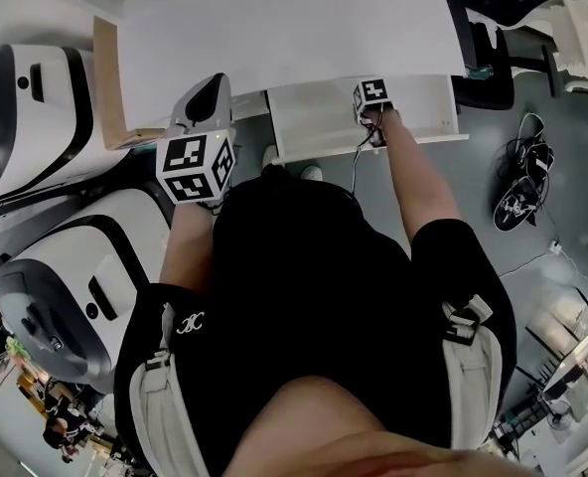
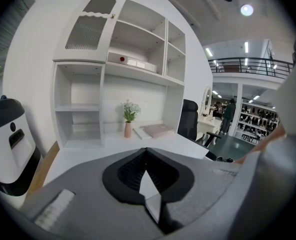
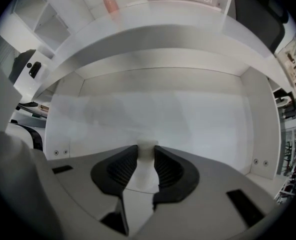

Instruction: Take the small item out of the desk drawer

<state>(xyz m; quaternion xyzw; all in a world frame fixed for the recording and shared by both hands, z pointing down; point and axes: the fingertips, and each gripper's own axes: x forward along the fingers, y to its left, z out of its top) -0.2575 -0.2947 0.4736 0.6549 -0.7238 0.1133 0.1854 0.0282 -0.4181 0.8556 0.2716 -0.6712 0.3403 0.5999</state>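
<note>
In the open white desk drawer (image 1: 319,117), the small white item (image 3: 147,147) is hard to make out. It is nearly the drawer's own colour and its lower part sits behind the dark ribbed pads. In the head view the right gripper's marker cube covers it entirely. Whether it rests on the drawer floor cannot be told.

The right gripper (image 3: 146,158) points straight down into the drawer, about midway along it, on an outstretched forearm. Its jaws stand narrow, both pads pressing the item's sides. The left gripper (image 1: 212,87) is held over the front edge of the flat white desk top (image 1: 274,28), left of the drawer and tilted slightly downward. Its jaw tips meet with nothing between them.

At the back of the desk stand a white open shelf unit (image 2: 113,84), a pink vase of flowers (image 2: 128,129) and a pale pink book (image 2: 158,130). A black office chair (image 1: 493,58) stands to the right of the desk, and rounded white-and-black machines (image 1: 56,286) crowd the floor on the left.
</note>
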